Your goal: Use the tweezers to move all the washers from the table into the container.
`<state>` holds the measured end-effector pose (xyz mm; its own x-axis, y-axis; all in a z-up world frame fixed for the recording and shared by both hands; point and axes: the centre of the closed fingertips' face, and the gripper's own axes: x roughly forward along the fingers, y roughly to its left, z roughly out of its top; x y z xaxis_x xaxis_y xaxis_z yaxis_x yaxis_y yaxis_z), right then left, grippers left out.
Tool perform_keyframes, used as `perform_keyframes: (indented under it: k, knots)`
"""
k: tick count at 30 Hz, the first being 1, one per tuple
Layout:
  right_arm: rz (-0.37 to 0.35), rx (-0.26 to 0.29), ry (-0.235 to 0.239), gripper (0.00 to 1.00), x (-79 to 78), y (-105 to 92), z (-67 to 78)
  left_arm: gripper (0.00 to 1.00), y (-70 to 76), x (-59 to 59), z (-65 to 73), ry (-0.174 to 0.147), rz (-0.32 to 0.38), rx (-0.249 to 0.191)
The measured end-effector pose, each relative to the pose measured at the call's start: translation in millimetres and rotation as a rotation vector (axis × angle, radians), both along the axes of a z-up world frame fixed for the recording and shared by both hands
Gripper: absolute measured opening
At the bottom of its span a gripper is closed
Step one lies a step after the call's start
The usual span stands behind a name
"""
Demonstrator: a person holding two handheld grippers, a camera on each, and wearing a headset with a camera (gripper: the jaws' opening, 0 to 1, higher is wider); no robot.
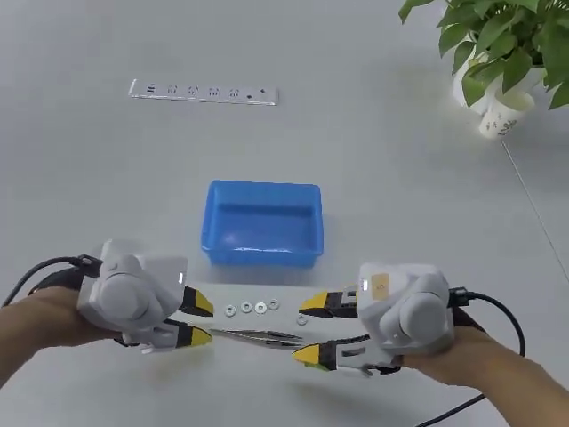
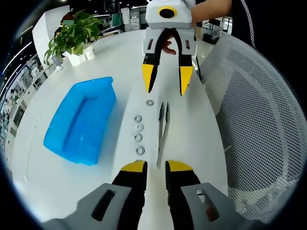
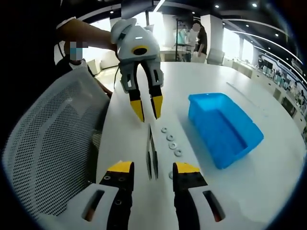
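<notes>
Slim metal tweezers (image 1: pixel 258 335) lie on the white table between my two grippers. Several small washers (image 1: pixel 253 308) lie in a row just beyond them, in front of the blue container (image 1: pixel 263 222). My left gripper (image 1: pixel 199 320) is open at the tweezers' left end, holding nothing. My right gripper (image 1: pixel 311 329) is open wider at their right end, also bare. In the left gripper view, the tweezers (image 2: pixel 162 129) run ahead of my jaws (image 2: pixel 156 166), with the washers (image 2: pixel 138 138) and container (image 2: pixel 79 122) to the left. In the right gripper view, the tweezers (image 3: pixel 151 153) lie between the jaws (image 3: pixel 153 167).
A white power strip (image 1: pixel 203 92) lies at the far side of the table. A potted plant (image 1: pixel 498 53) stands at the far right, with a thin cable (image 1: pixel 533 213) running along the table near it. A white mesh chair (image 2: pixel 249 120) is beside the table's near edge.
</notes>
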<state>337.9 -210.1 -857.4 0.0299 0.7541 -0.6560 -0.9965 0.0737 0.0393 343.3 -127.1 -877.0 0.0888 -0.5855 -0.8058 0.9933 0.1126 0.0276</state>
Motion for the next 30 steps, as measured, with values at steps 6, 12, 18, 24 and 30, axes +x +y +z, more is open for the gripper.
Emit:
perform_keyframes:
  k: [6, 12, 18, 24, 30]
  knots:
    - [0.027, -0.019, 0.003, 0.28, -2.8, 6.7, -7.4, 0.14, -0.6, -1.6, -6.0, 0.013, -0.026, 0.025]
    - [0.057, -0.054, -0.003, 0.26, -6.7, 9.1, -16.9, 0.11, -1.4, -2.8, -11.1, 0.014, -0.055, 0.049]
    - [0.054, -0.062, 0.0, 0.25, -5.5, 11.5, -19.0, 0.09, -5.0, -2.8, -12.3, 0.023, -0.07, 0.054]
    - [0.058, -0.064, 0.003, 0.25, -5.4, 14.8, -18.7, 0.05, -5.6, -2.6, -12.3, 0.021, -0.079, 0.06]
    - [0.061, -0.065, 0.003, 0.24, -5.4, 18.4, -19.2, 0.04, -5.7, -3.1, -12.4, 0.013, -0.089, 0.077]
